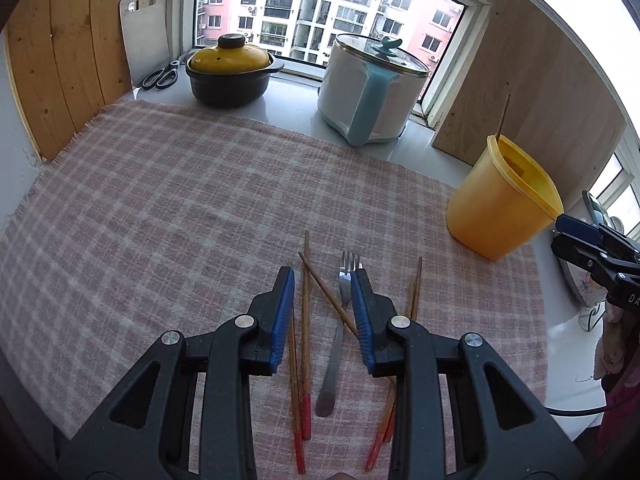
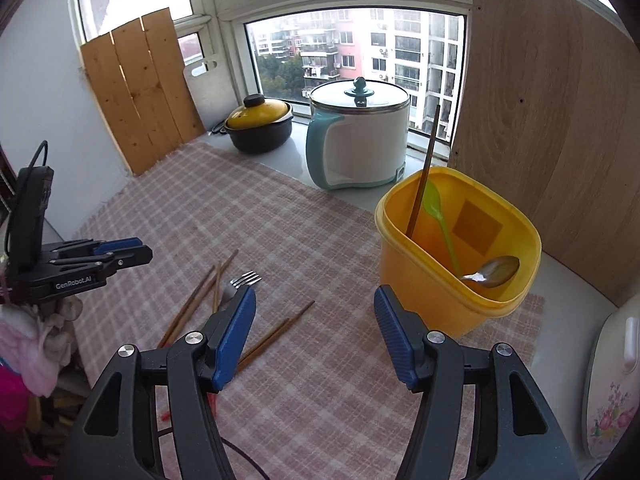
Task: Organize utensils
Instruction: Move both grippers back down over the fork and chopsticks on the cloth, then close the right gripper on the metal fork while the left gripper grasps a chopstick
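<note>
Mid-sorting: left gripper (image 1: pixel 322 274) spread, empty, over fork (image 1: pixel 340 320) and chopsticks (image 1: pixel 306 320); right gripper (image 2: pixel 315 298) released (idle) beside yellow bin (image 2: pixel 420 280); next, probably lowering and pinching one utensil.

A yellow-lidded black pot (image 1: pixel 230 72) and white-and-teal electric cooker (image 1: pixel 370 92) stand by the window; scissors (image 1: pixel 161 76) lie beside a cutting board (image 1: pixel 144 36), plaid cloth (image 1: pixel 180 208) covering the counter (image 1: pixel 432 160)
</note>
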The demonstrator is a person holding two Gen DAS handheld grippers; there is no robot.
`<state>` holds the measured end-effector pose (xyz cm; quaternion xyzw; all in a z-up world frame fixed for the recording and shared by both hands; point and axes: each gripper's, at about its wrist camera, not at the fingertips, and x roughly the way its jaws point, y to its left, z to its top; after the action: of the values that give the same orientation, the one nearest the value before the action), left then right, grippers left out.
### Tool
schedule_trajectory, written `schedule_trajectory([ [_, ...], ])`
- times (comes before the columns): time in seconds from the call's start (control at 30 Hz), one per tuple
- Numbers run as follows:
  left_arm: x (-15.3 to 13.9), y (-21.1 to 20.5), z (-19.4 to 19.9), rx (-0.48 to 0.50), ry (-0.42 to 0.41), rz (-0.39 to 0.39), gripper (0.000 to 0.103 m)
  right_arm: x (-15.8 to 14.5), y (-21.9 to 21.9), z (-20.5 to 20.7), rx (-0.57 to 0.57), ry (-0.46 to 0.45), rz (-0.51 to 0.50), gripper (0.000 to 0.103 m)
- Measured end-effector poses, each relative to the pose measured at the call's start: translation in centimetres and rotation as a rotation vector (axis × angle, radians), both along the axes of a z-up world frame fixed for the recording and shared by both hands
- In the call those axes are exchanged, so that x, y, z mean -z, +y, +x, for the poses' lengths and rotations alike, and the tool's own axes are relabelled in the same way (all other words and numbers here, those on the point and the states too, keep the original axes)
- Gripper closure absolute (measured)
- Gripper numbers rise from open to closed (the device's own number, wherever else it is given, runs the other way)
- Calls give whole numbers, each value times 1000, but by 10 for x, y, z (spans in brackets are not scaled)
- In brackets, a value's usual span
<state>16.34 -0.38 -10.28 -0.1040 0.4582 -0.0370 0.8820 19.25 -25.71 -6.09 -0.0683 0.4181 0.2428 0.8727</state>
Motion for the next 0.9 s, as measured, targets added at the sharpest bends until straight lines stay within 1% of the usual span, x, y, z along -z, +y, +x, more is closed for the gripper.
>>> schedule_trajectory([
  [0.2, 29, 7, -7, -20, 62, -15, 75, 25, 18, 9, -51, 109, 43, 42],
  [0.4, 48, 10, -6, -30, 104, -34, 75, 50, 40, 20, -92, 204, 68, 42],
  [0.57, 61, 8, -4, -22, 135, -23, 75, 70, 56, 30, -119, 293, 86, 42],
  [0.77, 75, 8, 5, -15, 162, -3, 75, 94, 68, 44, -112, 398, 126, 43],
  [0.83, 79, 7, 8, -10, 170, 3, 79, 102, 72, 49, -105, 427, 138, 48],
  [0.9, 84, 7, 11, -8, 178, 6, 80, 107, 75, 54, -98, 454, 151, 48],
])
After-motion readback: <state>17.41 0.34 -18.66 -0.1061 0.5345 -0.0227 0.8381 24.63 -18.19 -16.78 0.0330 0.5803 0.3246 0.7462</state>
